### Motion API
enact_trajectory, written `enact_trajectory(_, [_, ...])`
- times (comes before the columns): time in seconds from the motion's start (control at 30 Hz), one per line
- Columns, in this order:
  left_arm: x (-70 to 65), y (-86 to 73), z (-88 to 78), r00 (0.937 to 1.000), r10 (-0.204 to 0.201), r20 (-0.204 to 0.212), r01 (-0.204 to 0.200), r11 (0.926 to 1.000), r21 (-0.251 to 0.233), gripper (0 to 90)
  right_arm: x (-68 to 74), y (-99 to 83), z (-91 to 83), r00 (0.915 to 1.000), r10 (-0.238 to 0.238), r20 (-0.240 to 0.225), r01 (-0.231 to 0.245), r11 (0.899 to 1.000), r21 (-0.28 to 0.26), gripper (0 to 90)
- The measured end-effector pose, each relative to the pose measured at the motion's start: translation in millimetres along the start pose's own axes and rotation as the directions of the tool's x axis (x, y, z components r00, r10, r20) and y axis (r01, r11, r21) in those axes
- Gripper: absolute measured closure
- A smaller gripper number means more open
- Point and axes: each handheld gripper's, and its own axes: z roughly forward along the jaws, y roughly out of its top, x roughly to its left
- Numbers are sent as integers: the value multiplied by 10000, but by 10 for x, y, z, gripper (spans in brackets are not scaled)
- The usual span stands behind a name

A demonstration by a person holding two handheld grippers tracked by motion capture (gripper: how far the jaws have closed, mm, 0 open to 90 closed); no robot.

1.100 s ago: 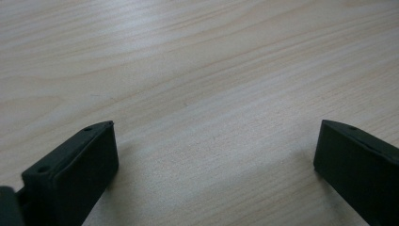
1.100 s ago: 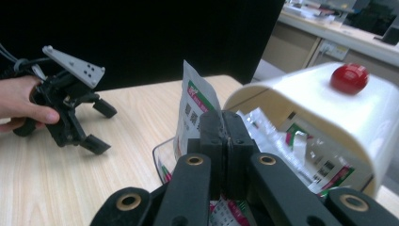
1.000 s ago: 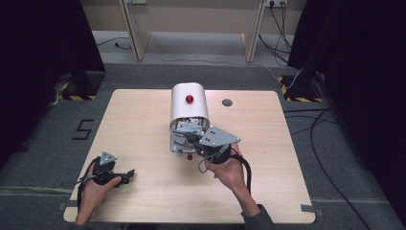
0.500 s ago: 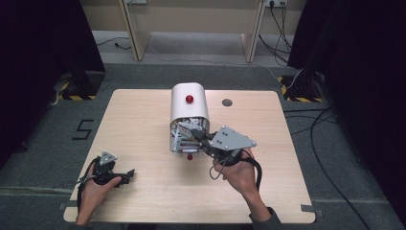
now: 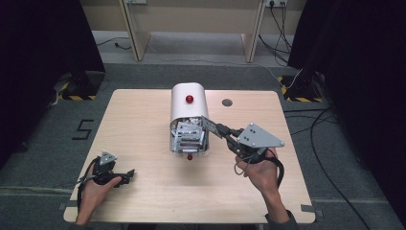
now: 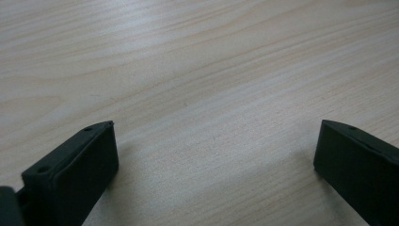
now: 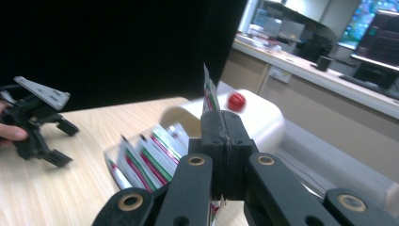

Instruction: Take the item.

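A white round-topped container (image 5: 187, 103) with a red knob (image 5: 189, 99) lies at the table's middle, its open front packed with several upright sachets (image 5: 186, 136). My right gripper (image 5: 216, 127) sits just right of that opening, shut on one white sachet with green and red print (image 5: 207, 123). In the right gripper view the sachet (image 7: 208, 96) sticks up from the closed jaws (image 7: 221, 125), with the other sachets (image 7: 150, 157) and the container (image 7: 256, 117) behind. My left gripper (image 5: 125, 176) rests open near the front left edge; its jaws (image 6: 214, 155) stand wide apart over bare wood.
A second small red knob (image 5: 190, 156) lies on the table below the container's opening. A round grommet hole (image 5: 227, 102) is at the back right of the table (image 5: 143, 120). Cables and dark curtains surround the table on the floor.
My right gripper has drawn back to the right, away from the container's opening, with the sachet held in it. The left gripper has stayed put.
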Motion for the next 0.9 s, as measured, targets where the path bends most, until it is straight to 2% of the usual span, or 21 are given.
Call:
enact_trajectory(0.13, [0,0,0,10000,1,-3,-1,10000,-3,0,-131,-132,-98,9986,204,481,-212,9997,154,900])
enact_trajectory(0.33, [3,1,-2,10000,40,-3,-40,10000,34,0,-229,-280,-163,9948,409,931,-439,9986,309,900])
enact_trajectory(0.63, [2,3,0,10000,20,-9,-20,10000,24,0,-287,-497,-165,9889,677,1326,-753,9957,532,900])
enact_trajectory(0.73, [2,12,9,10000,-25,-79,25,10000,48,0,-358,-624,-156,9837,916,1544,-1024,9927,634,900])
enact_trajectory(0.9, [0,17,15,9999,-75,-104,75,10000,45,0,-441,-721,-155,9784,1091,1755,-1242,9892,778,900])
